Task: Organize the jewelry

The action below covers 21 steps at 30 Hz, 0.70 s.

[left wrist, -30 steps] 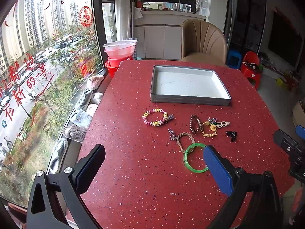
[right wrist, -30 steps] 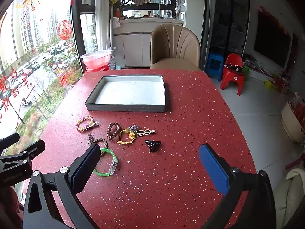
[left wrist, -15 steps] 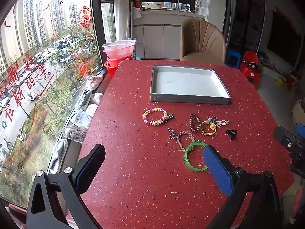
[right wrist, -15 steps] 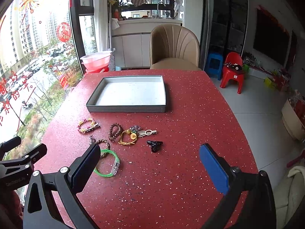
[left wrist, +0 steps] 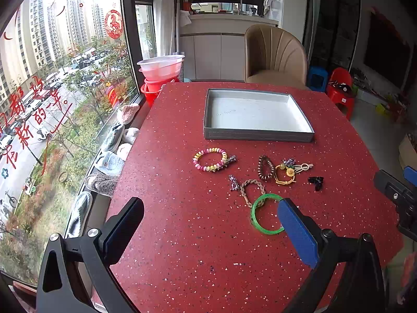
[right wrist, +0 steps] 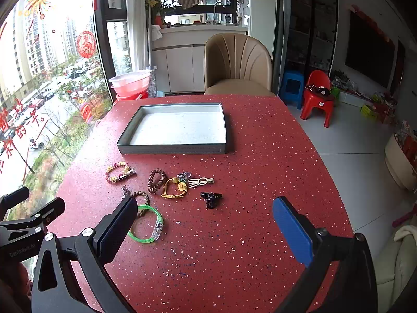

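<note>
An empty grey tray [left wrist: 258, 137] [right wrist: 172, 150] sits at the far middle of the red table. In front of it lie a pastel bead bracelet [left wrist: 210, 159] [right wrist: 117, 172], a brown bead bracelet [left wrist: 265, 168] [right wrist: 155, 180], a yellow cord bracelet with a sunflower [left wrist: 285, 176] [right wrist: 175, 189], a cream hair clip [right wrist: 202, 181], a black clip [left wrist: 316, 181] [right wrist: 211, 198], a braided bracelet [left wrist: 251, 187] and a green bangle [left wrist: 265, 215] [right wrist: 146, 224]. My left gripper [left wrist: 208, 229] and my right gripper [right wrist: 206, 229] are both open and empty, held above the near table.
A tan chair [left wrist: 276, 54] stands behind the table. Stacked red and white basins [left wrist: 160, 74] stand by the window at the left. Slippers [left wrist: 109, 161] lie along the sill. A red stool [right wrist: 316, 96] stands on the floor at the right.
Both grippers have drifted slightly; the tray and jewelry sit a little lower in the right wrist view. Nothing on the table has moved.
</note>
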Motion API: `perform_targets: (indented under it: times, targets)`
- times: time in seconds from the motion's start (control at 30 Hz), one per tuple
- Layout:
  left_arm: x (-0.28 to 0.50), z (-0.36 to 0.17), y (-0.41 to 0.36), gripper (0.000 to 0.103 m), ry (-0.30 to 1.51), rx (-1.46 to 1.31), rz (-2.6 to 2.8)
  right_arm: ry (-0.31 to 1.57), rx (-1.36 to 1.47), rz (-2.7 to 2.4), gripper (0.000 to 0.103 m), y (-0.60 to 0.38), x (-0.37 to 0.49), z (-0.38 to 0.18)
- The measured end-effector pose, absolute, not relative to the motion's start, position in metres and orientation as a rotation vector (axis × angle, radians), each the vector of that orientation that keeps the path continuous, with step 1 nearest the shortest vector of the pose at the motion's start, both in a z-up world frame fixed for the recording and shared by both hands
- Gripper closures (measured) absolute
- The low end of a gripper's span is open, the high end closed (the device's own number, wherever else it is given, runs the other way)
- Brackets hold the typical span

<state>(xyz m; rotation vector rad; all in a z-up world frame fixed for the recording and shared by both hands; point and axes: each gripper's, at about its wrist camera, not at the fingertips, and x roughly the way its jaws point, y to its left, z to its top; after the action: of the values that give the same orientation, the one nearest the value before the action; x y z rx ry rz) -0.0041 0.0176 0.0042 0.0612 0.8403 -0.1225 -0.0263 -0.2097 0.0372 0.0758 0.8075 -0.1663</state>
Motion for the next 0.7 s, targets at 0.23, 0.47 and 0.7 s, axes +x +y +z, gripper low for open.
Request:
perform_targets:
  times: [0.23, 0.47, 0.7]
  targets:
    - [-0.0036, 0.0041, 0.0180, 0.000, 0.841, 0.062, -0.123, 0.809, 0.075, -0.166, 0.000, -0.2093, -0.0267, 0.0363]
    - [-0.0039, 0.0038, 0.0180, 0.000, 0.841, 0.061, -0.122, 0.809, 0.075, -0.166, 0.000, -0.2089, -0.0269, 0.0357]
    - [-0.0039, 0.0038, 0.0181, 0.000, 0.842, 0.060, -0.122, 0.812, 0.076, -0.164, 0.000, -0.2091, -0.0267, 0.0354]
